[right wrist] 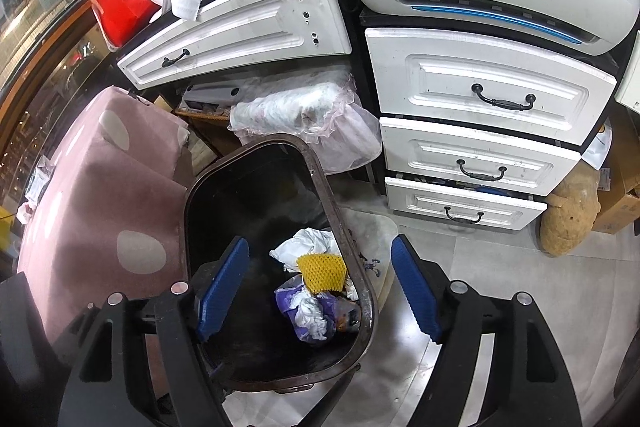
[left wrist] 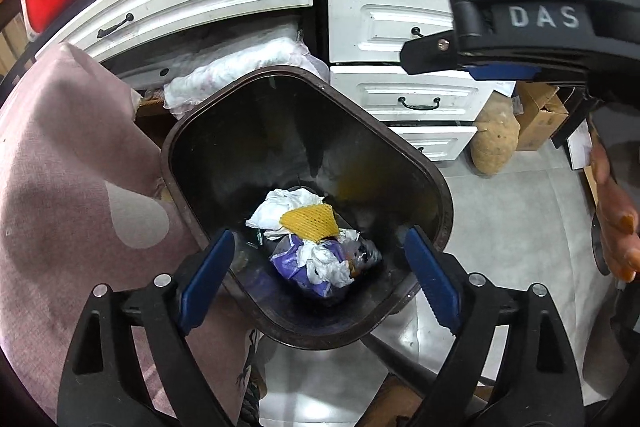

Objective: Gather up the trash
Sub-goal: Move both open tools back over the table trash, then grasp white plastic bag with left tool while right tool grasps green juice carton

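Both hand-held grippers, left (left wrist: 318,291) and right (right wrist: 320,291), gape empty above bin (left wrist: 434,183); drop seemingly done, next fetch more trash (left wrist: 316,243).

left hand-held gripper (left wrist: 320,289) agape, right hand-held gripper (right wrist: 320,291) agape

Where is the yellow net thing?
The yellow foam net lies at the bottom of the dark trash bin, on top of crumpled white paper and just above a purple wrapper; both views show it there.
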`<move>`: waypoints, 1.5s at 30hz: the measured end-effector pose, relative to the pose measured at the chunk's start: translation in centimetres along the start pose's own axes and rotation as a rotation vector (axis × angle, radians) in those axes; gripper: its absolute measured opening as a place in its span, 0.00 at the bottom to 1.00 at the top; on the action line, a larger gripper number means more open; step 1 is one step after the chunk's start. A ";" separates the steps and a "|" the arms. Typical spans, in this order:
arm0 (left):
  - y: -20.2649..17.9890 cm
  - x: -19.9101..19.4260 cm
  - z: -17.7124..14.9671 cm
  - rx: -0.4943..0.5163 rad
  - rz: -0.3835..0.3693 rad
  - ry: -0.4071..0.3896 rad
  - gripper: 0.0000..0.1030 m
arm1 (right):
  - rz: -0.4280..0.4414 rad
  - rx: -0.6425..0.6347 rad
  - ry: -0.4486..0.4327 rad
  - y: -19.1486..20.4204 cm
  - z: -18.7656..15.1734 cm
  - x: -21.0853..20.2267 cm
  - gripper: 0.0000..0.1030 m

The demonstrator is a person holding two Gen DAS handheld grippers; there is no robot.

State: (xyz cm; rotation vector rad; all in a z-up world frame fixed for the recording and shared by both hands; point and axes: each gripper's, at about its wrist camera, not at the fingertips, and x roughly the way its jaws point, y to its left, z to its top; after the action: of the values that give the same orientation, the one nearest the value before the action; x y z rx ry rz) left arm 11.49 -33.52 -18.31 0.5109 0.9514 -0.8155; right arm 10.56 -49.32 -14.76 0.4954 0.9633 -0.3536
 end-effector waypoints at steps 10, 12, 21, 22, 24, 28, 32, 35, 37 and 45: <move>0.1 -2.9 -0.4 -0.031 -0.042 -0.035 0.86 | 0.003 0.002 0.001 -0.1 -0.1 0.1 0.73; 0.3 -4.0 -0.4 -0.037 -0.055 -0.050 0.86 | 0.019 0.005 -0.004 -0.1 -0.1 0.0 0.73; 2.7 -10.8 -1.3 -0.062 -0.059 -0.162 0.87 | 0.108 -0.123 -0.083 4.8 0.3 -2.9 0.79; 3.2 -11.5 -1.5 -0.068 -0.054 -0.173 0.87 | 0.118 -0.150 -0.088 5.6 0.3 -3.1 0.80; 4.8 -13.0 -1.9 -0.090 -0.035 -0.197 0.89 | 0.150 -0.216 -0.094 7.7 0.3 -3.6 0.81; 8.5 -15.3 -2.9 -0.148 0.003 -0.227 0.89 | 0.243 -0.313 -0.069 11.6 0.5 -4.0 0.82; 12.8 -17.1 -4.4 -0.219 0.061 -0.242 0.89 | 0.324 -0.382 -0.046 15.5 1.1 -4.3 0.82; 16.2 -18.0 -5.9 -0.267 0.128 -0.235 0.89 | 0.366 -0.432 -0.026 18.3 1.1 -4.0 0.82; 18.8 -18.5 -7.0 -0.311 0.162 -0.223 0.89 | 0.385 -0.460 -0.013 19.9 1.0 -3.8 0.82; 28.8 -21.1 -10.6 -0.458 0.329 -0.224 0.89 | 0.454 -0.593 0.053 26.7 1.0 -2.7 0.82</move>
State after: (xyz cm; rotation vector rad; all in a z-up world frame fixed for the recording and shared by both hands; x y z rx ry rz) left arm 22.14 -0.71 -4.33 0.1642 0.7864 -0.3321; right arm 23.07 -27.39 -5.58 0.1665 0.9241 0.3528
